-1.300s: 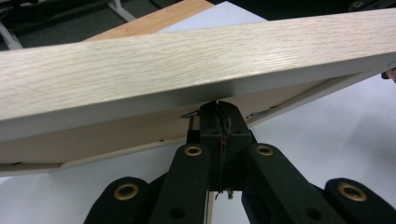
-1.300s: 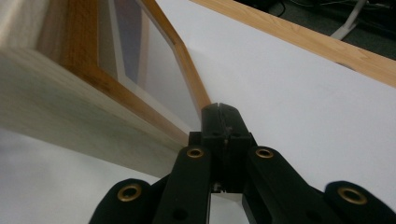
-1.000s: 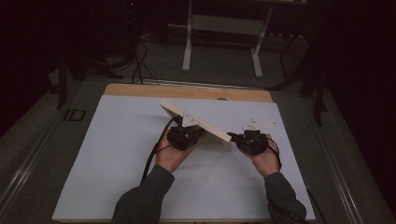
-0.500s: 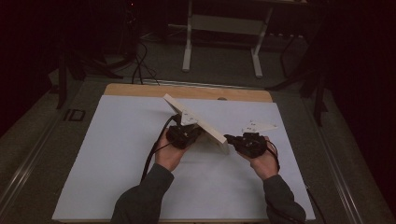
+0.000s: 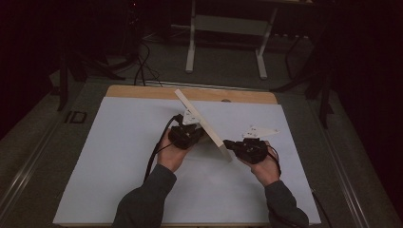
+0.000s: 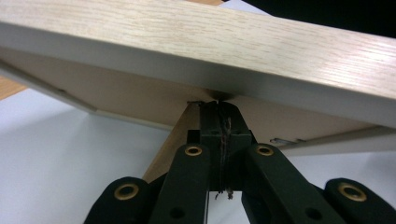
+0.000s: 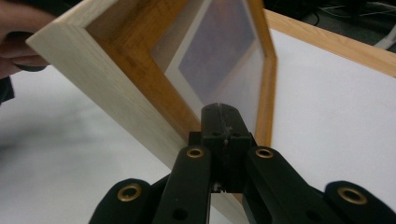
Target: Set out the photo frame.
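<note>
- Right gripper (image 7: 219, 112), nearest in the right gripper view: jaws pressed together with no gap, tips against the lower edge of the picture frame (image 7: 154, 88). Whether anything is pinched between them, cannot tell.
- That view shows the frame's front: light wood border, inner amber lip, pale mat, greyish picture under glazing. The high view gives only the frame's thin edge.
- Left gripper (image 6: 218, 109) in the left gripper view: jaws shut tight, tips up against the frame's brown backing just under its rim. What it has hold of, cannot tell.
- That view gives the frame's back (image 6: 140, 93) and a brown strut slanting down beside the jaws, hidden from the other cameras.
- High view: frame (image 5: 202, 124) stands on edge, tilted, on the white mat (image 5: 119, 156), between the left gripper (image 5: 186, 135) and the right gripper (image 5: 244, 148), near the mat's middle.
- Farther back: bare wooden strip of the table (image 5: 142, 91) beyond the mat, then a white stand (image 5: 225, 28) on the dark floor.
- Count: one frame, two grippers, two hands, one mat, one stand.
</note>
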`<state>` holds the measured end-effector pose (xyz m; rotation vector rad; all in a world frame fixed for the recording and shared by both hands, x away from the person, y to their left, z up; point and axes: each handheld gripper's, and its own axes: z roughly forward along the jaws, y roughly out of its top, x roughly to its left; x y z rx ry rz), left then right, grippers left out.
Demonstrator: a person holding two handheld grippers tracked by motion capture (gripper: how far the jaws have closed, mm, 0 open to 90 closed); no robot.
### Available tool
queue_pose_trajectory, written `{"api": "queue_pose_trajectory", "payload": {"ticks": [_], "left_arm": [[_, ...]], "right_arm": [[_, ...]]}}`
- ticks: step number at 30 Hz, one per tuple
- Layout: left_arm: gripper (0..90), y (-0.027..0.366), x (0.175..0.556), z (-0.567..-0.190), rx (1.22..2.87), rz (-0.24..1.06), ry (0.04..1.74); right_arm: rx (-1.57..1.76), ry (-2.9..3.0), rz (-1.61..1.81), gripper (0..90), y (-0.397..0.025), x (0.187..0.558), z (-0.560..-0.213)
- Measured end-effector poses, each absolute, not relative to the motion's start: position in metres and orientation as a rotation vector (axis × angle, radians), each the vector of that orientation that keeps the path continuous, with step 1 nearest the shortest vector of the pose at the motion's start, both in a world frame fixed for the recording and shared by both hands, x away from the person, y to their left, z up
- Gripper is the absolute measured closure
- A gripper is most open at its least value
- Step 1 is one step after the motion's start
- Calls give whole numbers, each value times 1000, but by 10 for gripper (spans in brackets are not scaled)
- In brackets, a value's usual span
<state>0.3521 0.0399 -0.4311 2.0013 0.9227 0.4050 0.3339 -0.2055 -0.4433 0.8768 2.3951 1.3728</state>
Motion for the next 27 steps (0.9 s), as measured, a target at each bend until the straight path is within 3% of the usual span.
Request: {"api": "queue_pose_trajectory", "payload": {"ticks": [27], "left_arm": [[900, 39, 370, -431, 2000, 355, 872]], "right_arm": [[790, 2438, 1384, 900, -183, 330, -444]]}}
